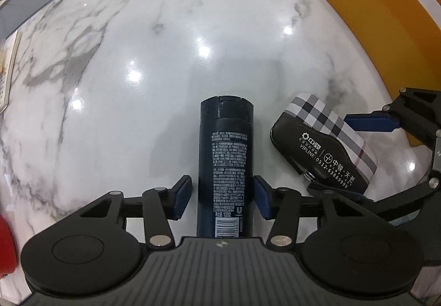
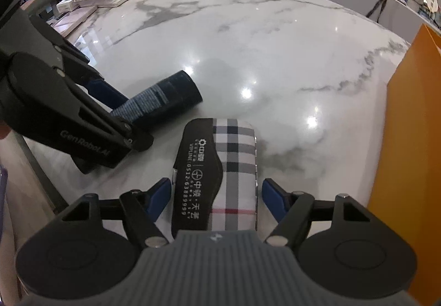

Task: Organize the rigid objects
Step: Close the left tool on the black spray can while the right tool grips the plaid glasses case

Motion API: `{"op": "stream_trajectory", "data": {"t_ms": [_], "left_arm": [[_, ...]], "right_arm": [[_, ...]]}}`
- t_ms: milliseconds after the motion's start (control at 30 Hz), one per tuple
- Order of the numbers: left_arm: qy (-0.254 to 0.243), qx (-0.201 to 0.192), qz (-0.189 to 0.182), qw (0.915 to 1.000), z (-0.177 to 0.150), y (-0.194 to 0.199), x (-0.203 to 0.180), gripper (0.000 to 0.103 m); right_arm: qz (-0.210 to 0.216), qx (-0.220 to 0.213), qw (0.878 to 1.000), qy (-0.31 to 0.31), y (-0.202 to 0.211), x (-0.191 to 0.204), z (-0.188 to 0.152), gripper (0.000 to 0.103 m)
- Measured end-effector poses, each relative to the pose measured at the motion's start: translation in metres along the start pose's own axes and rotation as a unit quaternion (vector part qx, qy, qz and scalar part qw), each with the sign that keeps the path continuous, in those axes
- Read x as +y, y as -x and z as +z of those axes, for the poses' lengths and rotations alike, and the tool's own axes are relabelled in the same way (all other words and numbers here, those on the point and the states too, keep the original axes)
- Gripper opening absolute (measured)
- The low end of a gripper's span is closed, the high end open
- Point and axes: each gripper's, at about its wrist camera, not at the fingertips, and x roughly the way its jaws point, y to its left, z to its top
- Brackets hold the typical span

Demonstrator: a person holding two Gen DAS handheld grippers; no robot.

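Here, can (image 1: 224, 165): dark smooth cylinder lying on glossy marble (image 1: 165, 30).
Case (image 1: 325, 146): rounded plaid, right of can.
Left gripper (image 1: 222, 195): apart around can.
Right gripper (image 2: 213, 195): apart around case.

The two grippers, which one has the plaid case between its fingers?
The right gripper. Its blue pads straddle the plaid case with small gaps on both sides. The left gripper straddles the dark spray can instead.

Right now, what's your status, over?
Left gripper open around dark can. Right gripper open around plaid case. Nothing in the way.
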Motion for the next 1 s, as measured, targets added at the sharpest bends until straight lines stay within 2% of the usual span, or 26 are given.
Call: {"op": "stream_trajectory", "data": {"t_ms": [100,267,600,1000], "left_arm": [[0.009,0.007,-0.001,0.9999,0.002,0.000,0.000,0.047],[0.019,-0.004,0.001,0.9998,0.000,0.001,0.000,0.047],[0.033,-0.031,-0.020,0.9988,-0.010,0.023,-0.002,0.047],[0.019,-0.098,-0.008,0.9950,-0.001,0.086,-0.026,0.047]], "right_arm": [[-0.005,-0.006,1.000,0.003,-0.001,0.002,0.001,0.067],[0.000,-0.009,1.000,-0.008,-0.001,0.000,0.001,0.067],[0.017,-0.031,0.999,-0.032,0.020,-0.005,0.003,0.066],[0.011,-0.106,0.994,-0.036,0.083,-0.007,0.005,0.066]]}}
